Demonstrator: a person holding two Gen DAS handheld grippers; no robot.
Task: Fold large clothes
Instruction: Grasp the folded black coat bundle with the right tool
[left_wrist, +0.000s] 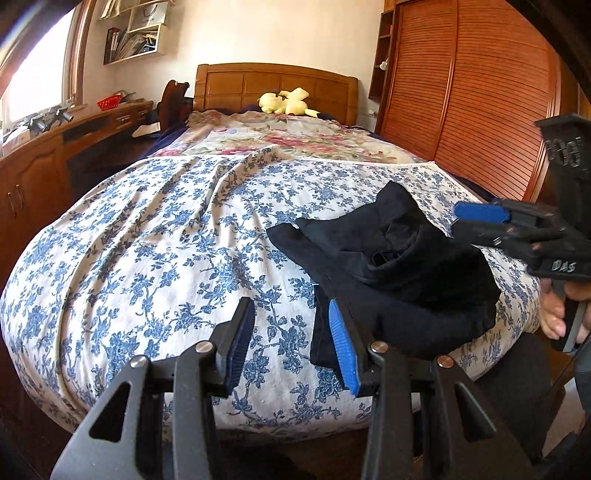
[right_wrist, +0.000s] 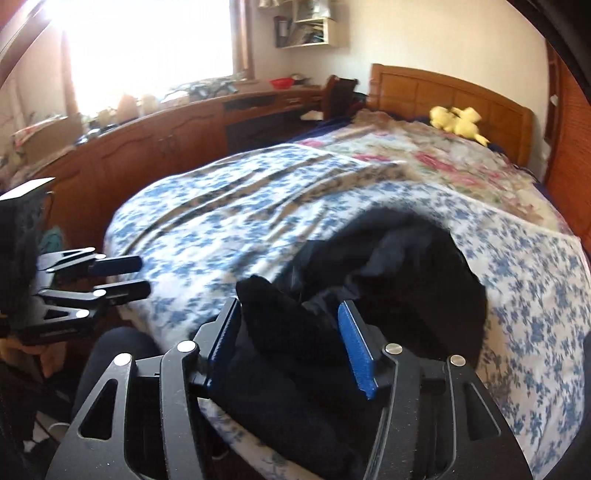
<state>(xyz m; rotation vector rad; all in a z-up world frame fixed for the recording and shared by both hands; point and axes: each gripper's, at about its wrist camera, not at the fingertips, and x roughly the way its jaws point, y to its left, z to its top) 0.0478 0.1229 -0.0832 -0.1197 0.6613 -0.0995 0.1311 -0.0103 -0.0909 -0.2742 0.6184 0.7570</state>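
Observation:
A black garment (left_wrist: 399, 266) lies bunched on the near right part of the bed, over the blue-flowered sheet (left_wrist: 147, 240); it also shows in the right wrist view (right_wrist: 406, 266). My left gripper (left_wrist: 291, 343) is open and empty above the sheet, its right finger beside the garment's left edge. My right gripper (right_wrist: 291, 343) is open with folds of the garment lying between its fingers. In the left wrist view the right gripper (left_wrist: 476, 221) sits at the garment's right side. The left gripper (right_wrist: 122, 275) shows at the left in the right wrist view.
A yellow plush toy (left_wrist: 286, 101) lies by the wooden headboard (left_wrist: 277, 83). A pink-flowered cover (left_wrist: 280, 136) spans the far bed. Wooden cabinets (left_wrist: 37, 177) run along the left and a slatted wardrobe (left_wrist: 472, 92) stands on the right.

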